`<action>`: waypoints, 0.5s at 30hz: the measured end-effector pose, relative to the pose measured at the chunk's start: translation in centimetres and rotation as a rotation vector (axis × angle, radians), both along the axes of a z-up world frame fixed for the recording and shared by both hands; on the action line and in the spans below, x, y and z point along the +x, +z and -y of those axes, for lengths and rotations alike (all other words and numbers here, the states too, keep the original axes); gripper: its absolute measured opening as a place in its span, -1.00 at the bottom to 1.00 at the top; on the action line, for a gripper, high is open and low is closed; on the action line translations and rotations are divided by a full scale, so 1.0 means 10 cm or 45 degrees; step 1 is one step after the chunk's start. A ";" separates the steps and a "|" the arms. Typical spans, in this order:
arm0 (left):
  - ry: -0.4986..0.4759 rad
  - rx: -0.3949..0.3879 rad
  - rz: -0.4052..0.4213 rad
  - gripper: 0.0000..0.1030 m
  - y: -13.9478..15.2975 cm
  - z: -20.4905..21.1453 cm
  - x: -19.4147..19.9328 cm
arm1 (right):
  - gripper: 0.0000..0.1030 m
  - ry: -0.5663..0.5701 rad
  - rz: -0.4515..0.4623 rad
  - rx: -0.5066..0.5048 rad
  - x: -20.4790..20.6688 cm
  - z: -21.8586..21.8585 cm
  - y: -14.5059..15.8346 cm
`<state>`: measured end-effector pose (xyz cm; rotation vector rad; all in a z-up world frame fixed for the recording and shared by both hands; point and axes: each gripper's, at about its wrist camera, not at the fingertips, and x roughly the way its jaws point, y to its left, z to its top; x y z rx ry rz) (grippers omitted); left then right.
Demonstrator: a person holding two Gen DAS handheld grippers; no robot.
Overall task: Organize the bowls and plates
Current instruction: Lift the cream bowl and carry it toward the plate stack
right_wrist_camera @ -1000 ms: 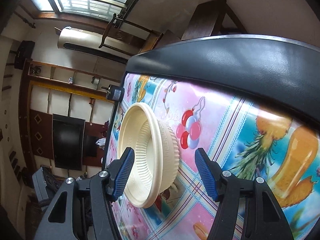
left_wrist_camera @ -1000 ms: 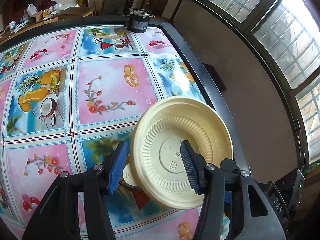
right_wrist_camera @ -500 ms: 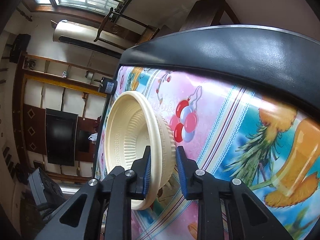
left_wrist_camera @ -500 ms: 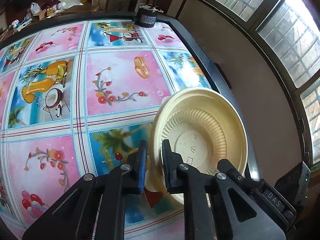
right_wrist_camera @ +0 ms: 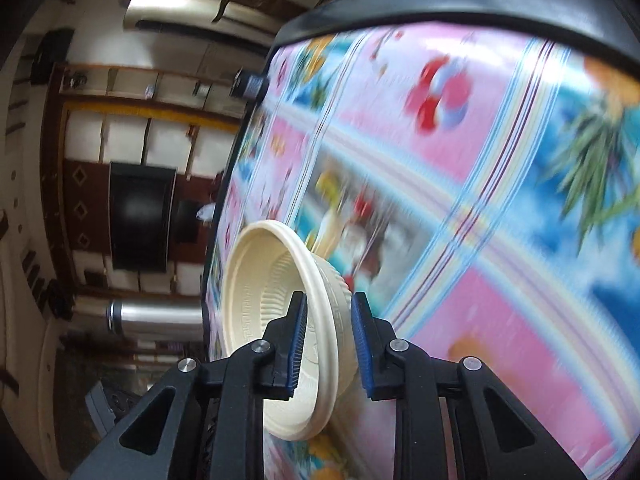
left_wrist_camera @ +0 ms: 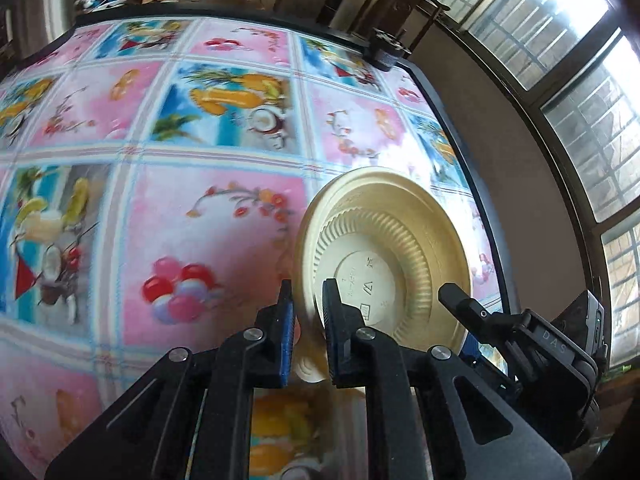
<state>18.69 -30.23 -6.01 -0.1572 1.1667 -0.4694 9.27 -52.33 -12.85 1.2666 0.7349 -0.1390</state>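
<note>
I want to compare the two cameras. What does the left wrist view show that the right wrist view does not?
Only the left wrist view shows the bowl's ribbed underside, the windows and the right gripper's finger at the bowl's far rim. Only the right wrist view shows the bowl's inside, a dark screen and shelves. Both show the floral tablecloth and each gripper shut on the bowl's rim, left gripper included.

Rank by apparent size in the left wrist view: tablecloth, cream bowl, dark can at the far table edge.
1. tablecloth
2. cream bowl, though it sits close to the camera
3. dark can, far off, so true size is unsure
</note>
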 end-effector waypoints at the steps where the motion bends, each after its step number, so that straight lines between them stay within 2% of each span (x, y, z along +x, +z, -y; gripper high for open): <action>1: 0.026 -0.004 -0.002 -0.79 0.01 -0.13 -0.05 | -0.54 0.038 0.006 -0.016 0.00 -0.09 0.02; 4: 0.102 -0.020 0.000 -0.79 0.04 -0.58 -0.29 | -0.63 0.156 -0.001 -0.088 0.00 -0.44 0.08; 9: 0.209 -0.064 -0.014 -0.79 0.04 -1.22 -0.73 | -0.63 0.327 0.022 -0.183 -0.12 -0.99 0.13; 15: 0.241 -0.081 -0.011 -0.79 0.01 -1.68 -1.26 | -0.63 0.450 0.025 -0.275 -0.47 -1.48 0.10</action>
